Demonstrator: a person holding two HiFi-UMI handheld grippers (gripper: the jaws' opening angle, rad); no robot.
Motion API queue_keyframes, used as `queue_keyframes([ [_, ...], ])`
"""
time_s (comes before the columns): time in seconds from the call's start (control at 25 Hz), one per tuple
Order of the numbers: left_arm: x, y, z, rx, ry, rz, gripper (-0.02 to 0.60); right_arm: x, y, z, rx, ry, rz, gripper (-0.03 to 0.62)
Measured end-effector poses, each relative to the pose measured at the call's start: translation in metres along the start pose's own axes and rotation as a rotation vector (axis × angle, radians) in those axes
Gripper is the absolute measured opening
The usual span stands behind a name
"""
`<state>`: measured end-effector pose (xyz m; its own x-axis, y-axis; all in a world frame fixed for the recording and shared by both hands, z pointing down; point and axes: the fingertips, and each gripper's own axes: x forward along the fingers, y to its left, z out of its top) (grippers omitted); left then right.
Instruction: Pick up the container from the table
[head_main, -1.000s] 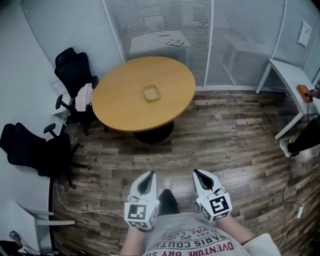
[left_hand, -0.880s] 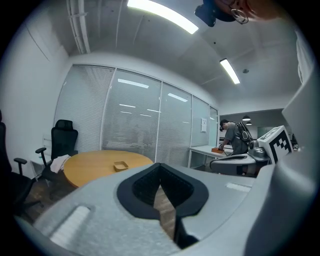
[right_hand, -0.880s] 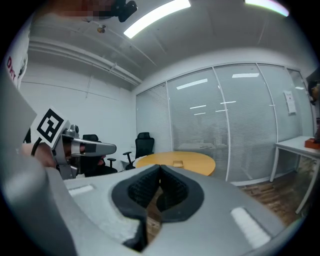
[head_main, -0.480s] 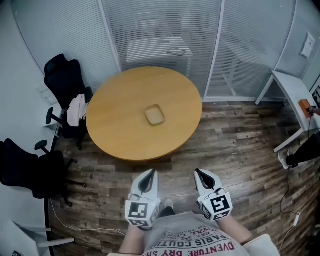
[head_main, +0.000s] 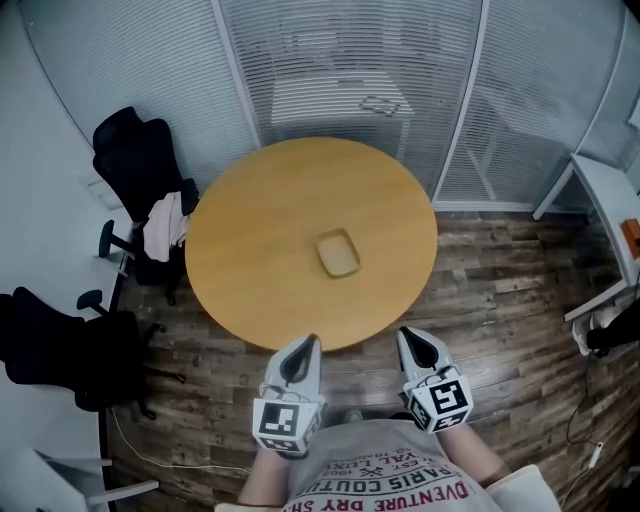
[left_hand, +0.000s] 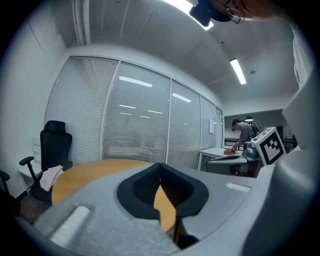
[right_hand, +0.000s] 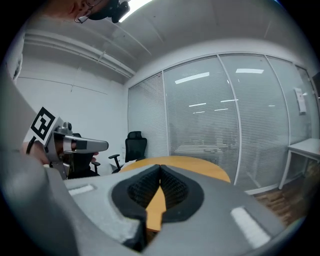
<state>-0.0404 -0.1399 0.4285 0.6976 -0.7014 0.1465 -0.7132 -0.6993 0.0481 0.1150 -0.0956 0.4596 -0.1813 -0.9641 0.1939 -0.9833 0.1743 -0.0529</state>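
Short of the table (head_main: 270, 230), the left gripper (head_main: 311, 342) and right gripper (head_main: 406, 335), both pressed together and empty, seem mid-approach and next must reach the container (head_main: 338, 253) and spread.

I get an evenly bright room under ceiling strip lights (left_hand: 238, 71), with a pale sheen on the wood floor (head_main: 500, 340). Both gripper views bow hard toward black round edges, and the left gripper (left_hand: 160, 167), close to its lens, looks soft.

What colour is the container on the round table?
Container: pale tan, like the tabletop; clearest in head view.
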Motion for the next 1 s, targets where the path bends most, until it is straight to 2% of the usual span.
queue_keyframes([
  [0.28, 0.041, 0.033, -0.002, -0.006, 0.024, 0.098, 0.006, 0.066, -0.03, -0.002, 0.015, 0.016, 0.069, 0.003],
  [0.6, 0.119, 0.061, 0.015, -0.01, 0.017, 0.263, 0.006, 0.153, -0.086, 0.028, -0.006, 0.005, 0.225, 0.003],
  [0.72, 0.151, 0.069, 0.024, -0.034, 0.008, 0.318, 0.006, 0.184, -0.108, 0.038, -0.027, 0.015, 0.284, 0.003],
  [1.0, 0.209, 0.077, 0.017, -0.055, -0.007, 0.379, 0.006, 0.248, -0.146, 0.032, -0.055, 0.079, 0.368, 0.003],
])
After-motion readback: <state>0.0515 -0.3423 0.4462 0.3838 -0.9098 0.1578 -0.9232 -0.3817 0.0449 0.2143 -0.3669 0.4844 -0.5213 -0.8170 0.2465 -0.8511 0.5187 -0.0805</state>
